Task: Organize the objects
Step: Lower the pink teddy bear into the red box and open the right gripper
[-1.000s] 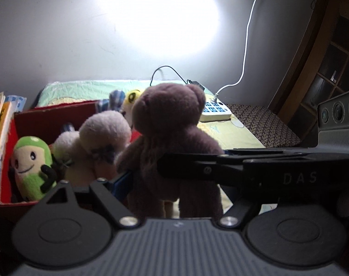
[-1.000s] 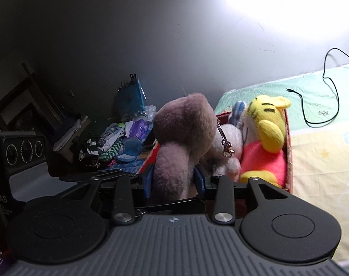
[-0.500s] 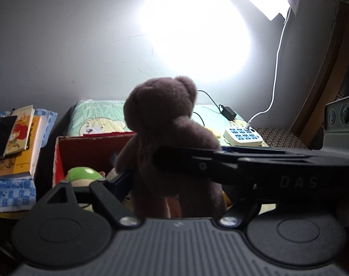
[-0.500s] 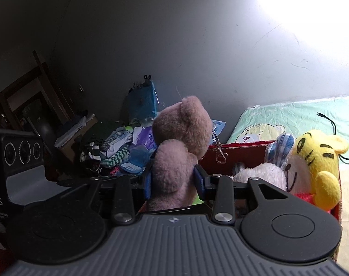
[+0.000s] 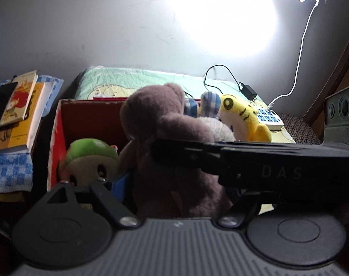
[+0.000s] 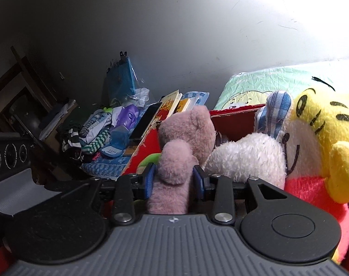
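— Tongs, right (image 6: 173, 181): state?
— Both blue pads pressed into the brown teddy bear (image 6: 181, 154), closed on its body. Bear upright, back to the camera, head at 12 o'clock from the pads.

— Tongs, left (image 5: 174, 184): state?
— One blue pad touches the bear (image 5: 165, 147) at its 9 o'clock side. The other finger is hidden behind the right unit's black body crossing at 3 o'clock; cannot tell how far apart the jaws stand.

— Bear, location?
— Over the red box (image 5: 57, 138), near its front edge, held between the two units.

— Box contents?
— Green-capped plush (image 5: 89, 158) at 9 o'clock of the bear; white fluffy plush (image 6: 245, 158) just beside the bear at 3 o'clock; yellow tiger plush (image 6: 321, 142) further to 3 o'clock, touching the white one; blue checked fabric ear (image 6: 275, 110) behind them.

— Surroundings?
— Books (image 5: 20, 112) stacked at 9 o'clock of the box, a dark phone (image 5: 0, 103) on top. Bed sheet with bear print (image 5: 119, 85) at 12 o'clock. White power strip (image 5: 269, 117) and black cable (image 5: 220, 76) at 2 o'clock. Heap of clothes (image 6: 94, 133) at 10 o'clock in the right view.
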Demonstrator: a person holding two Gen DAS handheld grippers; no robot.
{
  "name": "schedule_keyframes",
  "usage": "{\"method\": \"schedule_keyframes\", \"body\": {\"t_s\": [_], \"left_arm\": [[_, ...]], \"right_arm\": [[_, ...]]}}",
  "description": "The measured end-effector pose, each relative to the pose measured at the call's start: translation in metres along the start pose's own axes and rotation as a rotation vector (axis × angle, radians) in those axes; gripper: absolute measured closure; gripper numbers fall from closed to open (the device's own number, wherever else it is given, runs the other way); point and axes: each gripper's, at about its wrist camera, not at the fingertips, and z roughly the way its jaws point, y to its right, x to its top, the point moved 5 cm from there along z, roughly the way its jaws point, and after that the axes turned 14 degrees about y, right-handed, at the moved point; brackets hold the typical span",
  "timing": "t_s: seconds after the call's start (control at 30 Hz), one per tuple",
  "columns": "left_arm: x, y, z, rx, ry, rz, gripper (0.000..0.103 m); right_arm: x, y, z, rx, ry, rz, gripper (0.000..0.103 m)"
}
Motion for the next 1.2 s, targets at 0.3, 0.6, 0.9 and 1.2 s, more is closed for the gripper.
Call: {"method": "schedule_keyframes", "body": {"t_s": [0.3, 0.6, 0.9, 1.2], "left_arm": [[-0.003, -0.005, 0.019, 0.011, -0.033, -0.007, 0.024], [-0.010, 0.007, 0.012, -0.010, -0.047, 0.058, 0.017], [-0.009, 0.001, -0.002, 0.005, -0.034, 0.062, 0.013], [-0.011, -0.001, -0.013, 0.019, -0.030, 0.055, 0.013]], "right_arm": [[-0.002, 0.008, 0.016, -0.012, -0.004, -0.033, 0.066], [-0.010, 0.017, 0.003, -0.017, -0.037, 0.070, 0.063], [-0.007, 0.017, -0.018, -0.015, -0.025, 0.157, 0.066], [-0.014, 0.018, -0.005, -0.079, -0.047, 0.142, 0.076]]}}
